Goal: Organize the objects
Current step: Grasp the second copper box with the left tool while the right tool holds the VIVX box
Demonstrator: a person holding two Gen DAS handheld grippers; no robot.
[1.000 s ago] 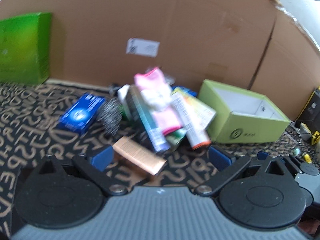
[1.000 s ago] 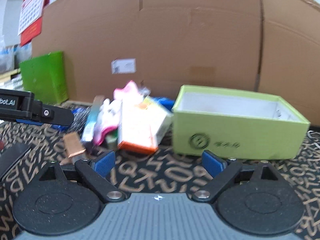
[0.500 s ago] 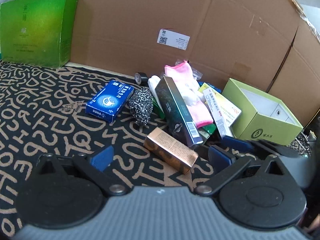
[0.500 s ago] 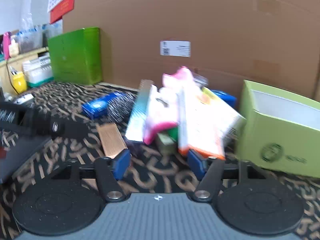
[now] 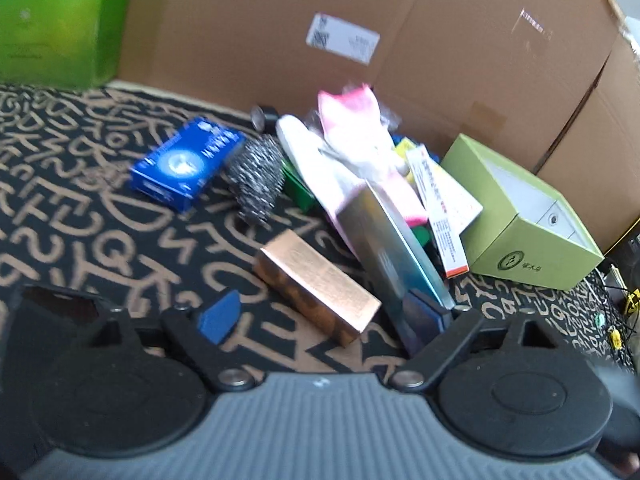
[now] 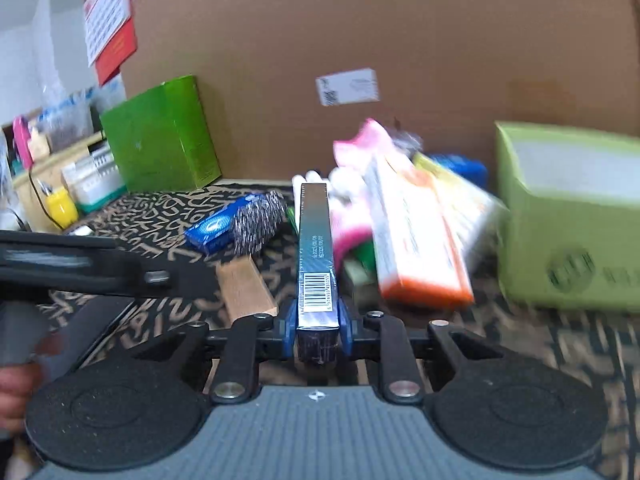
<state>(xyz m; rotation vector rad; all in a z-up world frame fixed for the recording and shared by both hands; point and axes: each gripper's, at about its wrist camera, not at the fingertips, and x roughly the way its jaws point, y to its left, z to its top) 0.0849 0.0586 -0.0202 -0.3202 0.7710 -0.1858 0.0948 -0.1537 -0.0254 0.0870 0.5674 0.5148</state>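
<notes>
Right wrist view | right gripper (image 6: pixel 318 334) has just closed on dark slim box (image 6: pixel 315 256) | long axis points straight ahead | left gripper (image 5: pixel 326 314) open beside copper box (image 5: pixel 316 280)

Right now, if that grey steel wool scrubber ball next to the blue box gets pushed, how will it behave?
The grey steel wool scrubber ball looks springy and airy, so probably light and squashy. Its rounded shape may roll a bit, though the rough coils should snag the patterned tablecloth and stop it short of the blue box.

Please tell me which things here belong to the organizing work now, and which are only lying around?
In the job:
- right gripper, shut on the dark slim box
- left gripper, open around the copper box
- open green box

Lying about:
- steel scourer
- blue box
- cardboard wall
</notes>
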